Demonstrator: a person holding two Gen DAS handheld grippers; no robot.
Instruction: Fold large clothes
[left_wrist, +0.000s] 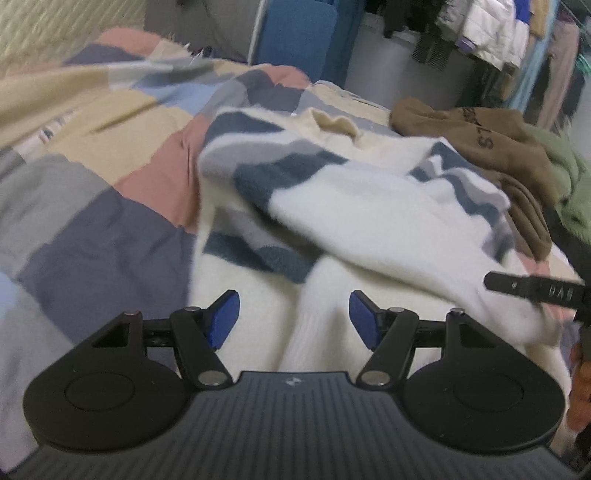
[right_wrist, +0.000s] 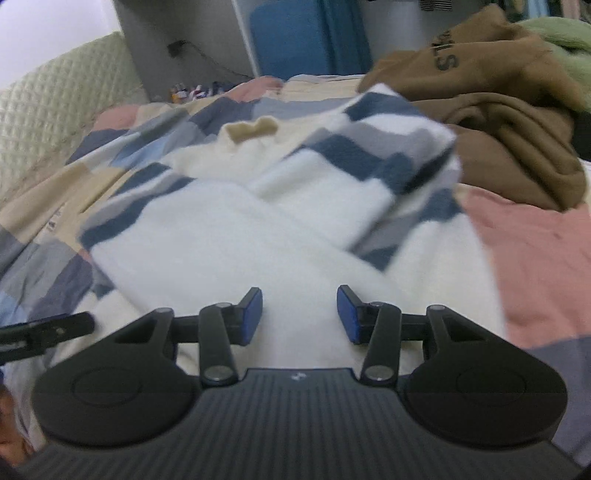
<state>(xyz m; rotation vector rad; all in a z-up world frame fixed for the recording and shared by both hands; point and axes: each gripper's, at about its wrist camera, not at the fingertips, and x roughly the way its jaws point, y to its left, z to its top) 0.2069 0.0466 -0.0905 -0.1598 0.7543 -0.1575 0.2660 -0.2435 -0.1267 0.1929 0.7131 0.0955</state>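
Lying rumpled on the patchwork quilt (left_wrist: 85, 229), the white sweater (right_wrist: 229, 236) with blue and grey stripes has both sleeves thrown across its body. The left gripper (left_wrist: 294, 319) and right gripper (right_wrist: 299, 314) hover just over its lower part, each with jaws spread and holding nothing. A brown hoodie (right_wrist: 509, 122) is heaped just beside it, on the right

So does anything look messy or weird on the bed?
Yes. The white sweater with blue and grey stripes is only half folded: one striped sleeve lies flopped crookedly across its body. Beside it, a brown top sits in a crumpled heap, with something green bunched behind. Both hand-held grippers are open, holding nothing.
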